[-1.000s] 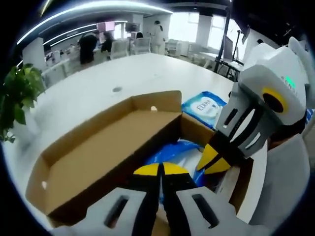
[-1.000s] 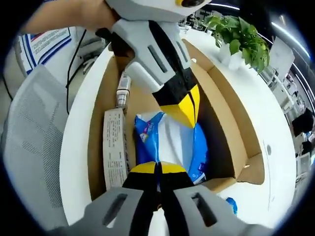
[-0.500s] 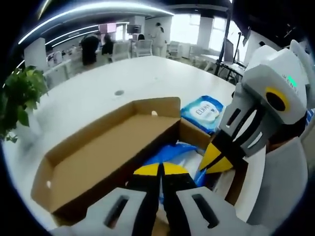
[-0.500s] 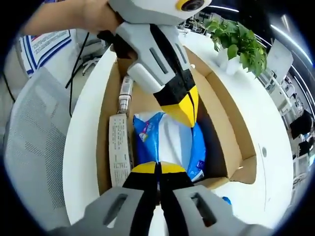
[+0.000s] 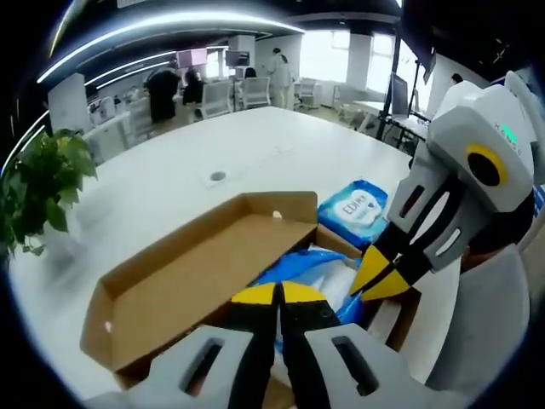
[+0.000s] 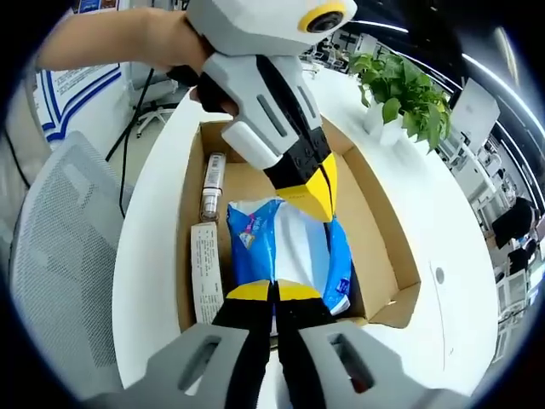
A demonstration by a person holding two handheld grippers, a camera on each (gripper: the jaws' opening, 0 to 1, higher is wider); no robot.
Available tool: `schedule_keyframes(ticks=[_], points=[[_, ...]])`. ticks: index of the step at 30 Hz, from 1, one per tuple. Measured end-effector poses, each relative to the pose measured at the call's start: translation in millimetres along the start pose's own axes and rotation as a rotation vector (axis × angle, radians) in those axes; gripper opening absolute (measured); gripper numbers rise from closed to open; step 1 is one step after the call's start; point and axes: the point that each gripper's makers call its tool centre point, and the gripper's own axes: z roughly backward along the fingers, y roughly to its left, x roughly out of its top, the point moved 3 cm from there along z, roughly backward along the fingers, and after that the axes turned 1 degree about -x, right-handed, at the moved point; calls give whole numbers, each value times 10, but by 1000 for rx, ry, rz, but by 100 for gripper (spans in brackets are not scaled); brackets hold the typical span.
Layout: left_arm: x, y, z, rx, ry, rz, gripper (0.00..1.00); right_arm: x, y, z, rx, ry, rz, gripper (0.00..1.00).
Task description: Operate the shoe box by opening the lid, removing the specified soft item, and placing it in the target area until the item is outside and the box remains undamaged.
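On the white table [image 5: 170, 162], in the left gripper view, the shoe box [image 5: 204, 281] sits with its lid already swung open. The left gripper [image 5: 278, 294] has its yellow-tipped jaws pressed together at the near end of the blue-and-white soft pack [image 5: 311, 264] — whether they pinch its edge I cannot tell. The right gripper [image 5: 385, 279] comes in from the right, tips closed at the pack's far side. A 2nd blue wipes pack [image 5: 353, 204] lies on the table beyond the box.

In the right gripper view, the right gripper [image 6: 277, 292] is narrow at the pack's [image 6: 285, 251] near edge, the left gripper [image 6: 317, 192] at the opposite end. A printed carton [image 6: 207, 273] and a small bottle [image 6: 211, 183] lie beside the pack inside the box [image 6: 375, 256].

The removal step appears in hand — next, lift the pack clear without dragging on the cardboard walls.
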Motion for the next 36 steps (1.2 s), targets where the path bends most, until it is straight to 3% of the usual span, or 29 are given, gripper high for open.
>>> schedule_keyframes(ticks=[18, 36], points=[[367, -122, 282, 23, -30, -53, 0, 190, -30, 455, -66, -55, 11, 0], [609, -600, 249, -30, -35, -116, 0, -80, 66, 943, -86, -44, -1, 0]])
